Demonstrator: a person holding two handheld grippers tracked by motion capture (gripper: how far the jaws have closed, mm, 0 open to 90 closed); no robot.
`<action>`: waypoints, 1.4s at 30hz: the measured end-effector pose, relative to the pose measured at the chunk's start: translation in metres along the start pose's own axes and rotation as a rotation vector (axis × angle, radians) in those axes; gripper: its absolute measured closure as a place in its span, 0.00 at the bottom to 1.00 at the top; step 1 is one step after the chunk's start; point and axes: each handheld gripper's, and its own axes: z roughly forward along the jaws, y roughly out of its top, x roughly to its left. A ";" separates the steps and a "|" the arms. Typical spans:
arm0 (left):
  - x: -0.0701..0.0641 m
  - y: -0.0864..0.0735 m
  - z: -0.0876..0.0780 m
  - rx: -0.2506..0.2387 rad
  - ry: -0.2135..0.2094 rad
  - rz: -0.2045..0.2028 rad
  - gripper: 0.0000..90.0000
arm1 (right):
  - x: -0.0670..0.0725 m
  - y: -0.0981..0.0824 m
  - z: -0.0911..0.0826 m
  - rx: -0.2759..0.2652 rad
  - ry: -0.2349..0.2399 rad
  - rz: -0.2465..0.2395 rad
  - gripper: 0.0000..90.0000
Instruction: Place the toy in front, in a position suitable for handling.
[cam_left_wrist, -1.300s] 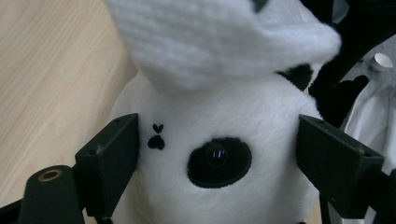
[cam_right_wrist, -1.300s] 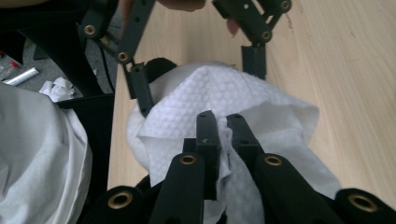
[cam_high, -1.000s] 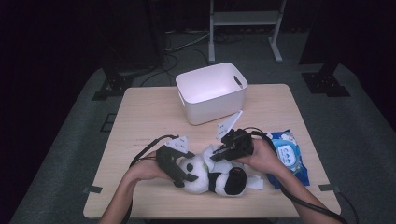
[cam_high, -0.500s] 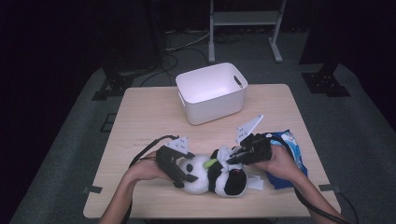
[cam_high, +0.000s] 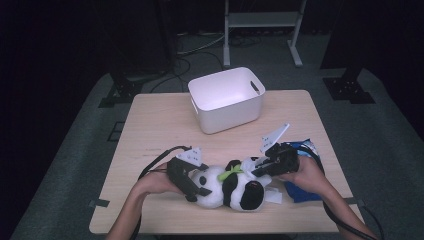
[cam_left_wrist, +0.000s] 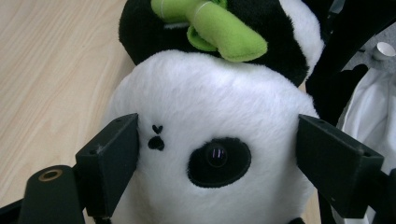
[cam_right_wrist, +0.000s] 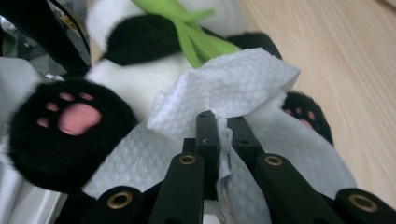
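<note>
A black and white panda plush (cam_high: 227, 187) with a green bow (cam_left_wrist: 219, 28) lies on its back near the table's front edge. My left gripper (cam_high: 199, 189) has its two jaws pressed on either side of the panda's head (cam_left_wrist: 210, 102), with one eye showing between them (cam_left_wrist: 217, 158). My right gripper (cam_right_wrist: 223, 126) is shut on a fold of white wipe (cam_right_wrist: 224, 93), which drapes over the panda's belly between its paws (cam_right_wrist: 70, 121). In the high view the right gripper (cam_high: 256, 170) points at the panda's body from the right.
A white empty bin (cam_high: 227, 97) stands at the middle back of the wooden table (cam_high: 160, 125). A blue wipe packet (cam_high: 306, 147) lies under the right hand, near the right edge. Cables trail from both grippers toward the front.
My right gripper has moved to the right and slightly down, away from the panda's middle toward the blue packet. The left gripper and the panda have stayed put.
</note>
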 end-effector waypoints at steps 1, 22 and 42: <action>0.000 0.000 0.000 0.000 0.000 0.000 0.17 | -0.002 -0.001 0.001 0.010 -0.003 0.004 0.94; -0.004 0.003 0.004 0.004 0.004 0.005 0.15 | 0.019 0.060 0.022 -0.057 0.089 -0.117 0.94; -0.004 0.004 0.003 -0.012 -0.012 -0.009 0.13 | 0.031 0.069 0.045 -0.025 0.154 -0.141 0.94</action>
